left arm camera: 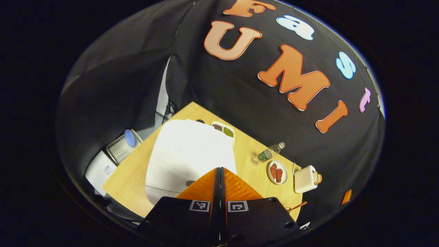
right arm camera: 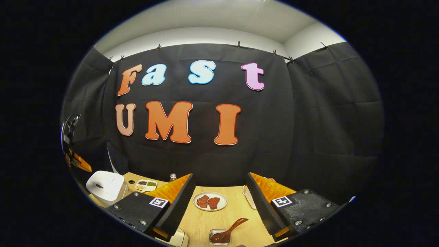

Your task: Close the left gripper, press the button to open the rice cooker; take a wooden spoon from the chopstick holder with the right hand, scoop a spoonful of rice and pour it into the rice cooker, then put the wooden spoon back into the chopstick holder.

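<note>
The white rice cooker [left arm camera: 188, 154] stands on the wooden table [left arm camera: 130, 178] with its lid down. My left gripper [left arm camera: 219, 168] is shut and empty, its tips just over the cooker's front edge beside a small grey button [left arm camera: 189, 183]. The cooker [right arm camera: 104, 185] also sits at the far left of the right gripper view. My right gripper [right arm camera: 220, 176] is open and empty above the table. Below and between its fingers, a brown wooden spoon [right arm camera: 233, 226] leans in a small clear dish [right arm camera: 219, 237]. The spoon [left arm camera: 296, 207] also appears at the table's right edge in the left gripper view.
A plate of red meat [right arm camera: 210, 201] lies mid-table, with a bottle [left arm camera: 271, 152] and a divided tray [left arm camera: 224, 129] farther back. A white box-like container [left arm camera: 304, 179] stands by the plate. A wire basket with a blue lid [left arm camera: 121, 145] sits off the table's left edge.
</note>
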`<action>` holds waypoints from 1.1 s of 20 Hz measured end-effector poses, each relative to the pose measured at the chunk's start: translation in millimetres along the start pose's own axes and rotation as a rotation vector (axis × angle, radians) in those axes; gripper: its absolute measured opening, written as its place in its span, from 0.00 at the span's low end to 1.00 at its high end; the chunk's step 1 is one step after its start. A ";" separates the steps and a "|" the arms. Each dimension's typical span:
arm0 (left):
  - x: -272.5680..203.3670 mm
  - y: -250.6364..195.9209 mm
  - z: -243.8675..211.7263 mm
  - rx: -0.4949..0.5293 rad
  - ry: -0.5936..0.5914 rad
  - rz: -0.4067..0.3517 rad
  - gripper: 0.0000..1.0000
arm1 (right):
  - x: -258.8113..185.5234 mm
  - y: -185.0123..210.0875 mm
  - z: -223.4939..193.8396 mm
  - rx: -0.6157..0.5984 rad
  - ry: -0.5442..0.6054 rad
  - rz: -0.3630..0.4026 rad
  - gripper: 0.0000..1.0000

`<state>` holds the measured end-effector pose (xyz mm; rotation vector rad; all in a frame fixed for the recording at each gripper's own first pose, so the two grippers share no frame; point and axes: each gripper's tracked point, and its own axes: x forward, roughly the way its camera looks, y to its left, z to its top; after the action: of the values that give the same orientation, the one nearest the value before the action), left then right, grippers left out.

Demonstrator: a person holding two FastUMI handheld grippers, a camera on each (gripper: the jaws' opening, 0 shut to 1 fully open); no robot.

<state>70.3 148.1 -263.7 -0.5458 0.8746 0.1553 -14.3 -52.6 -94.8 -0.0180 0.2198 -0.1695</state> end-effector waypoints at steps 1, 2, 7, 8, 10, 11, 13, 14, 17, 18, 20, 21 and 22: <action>10.9 6.8 -12.8 -0.026 0.053 0.006 0.05 | 1.5 0.8 -2.8 0.007 0.012 0.000 0.94; 21.3 14.2 -18.3 -0.047 0.076 0.012 0.05 | 2.4 2.5 -3.8 0.010 0.017 0.004 0.96; 37.9 35.0 -30.0 -0.052 0.113 0.062 0.05 | 8.1 7.9 -13.3 -0.018 0.038 0.017 0.94; 41.1 35.9 -29.9 -0.049 0.111 0.066 0.05 | 8.8 10.6 -15.7 -0.021 0.047 0.025 0.94; 46.6 44.0 -36.9 -0.043 0.119 0.095 0.05 | 11.3 14.3 -18.2 -0.028 0.053 0.038 0.94; 49.1 39.3 -41.6 -0.059 0.119 0.076 0.05 | 13.0 14.6 -19.6 -0.031 0.056 0.043 0.94; 51.0 42.3 -42.1 -0.071 0.123 0.082 0.06 | 16.8 18.6 -23.0 -0.034 0.070 0.055 0.94; 54.6 44.3 -41.0 -0.075 0.118 0.087 0.06 | 18.7 20.7 -24.0 -0.034 0.076 0.062 0.92; 54.4 45.6 -41.9 -0.069 0.077 0.110 0.06 | 23.3 26.9 -23.6 -0.031 0.082 0.084 0.94; 53.9 45.8 -41.2 -0.046 0.067 0.121 0.06 | 24.6 29.0 -22.6 -0.032 0.082 0.091 0.94; 53.2 43.9 -41.3 0.005 0.059 0.141 0.06 | 27.0 34.8 -21.4 -0.035 0.079 0.107 0.94; 52.1 39.9 -38.8 0.019 0.048 0.142 0.06 | 27.4 36.1 -20.8 -0.038 0.076 0.113 0.94; 48.9 33.7 -31.6 0.024 0.020 0.121 0.05 | 28.0 35.5 -20.8 -0.045 0.075 0.115 0.94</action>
<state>68.2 156.3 -330.4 -0.4730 0.9288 0.2496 14.0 -22.4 -122.3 -0.0435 0.2986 -0.0512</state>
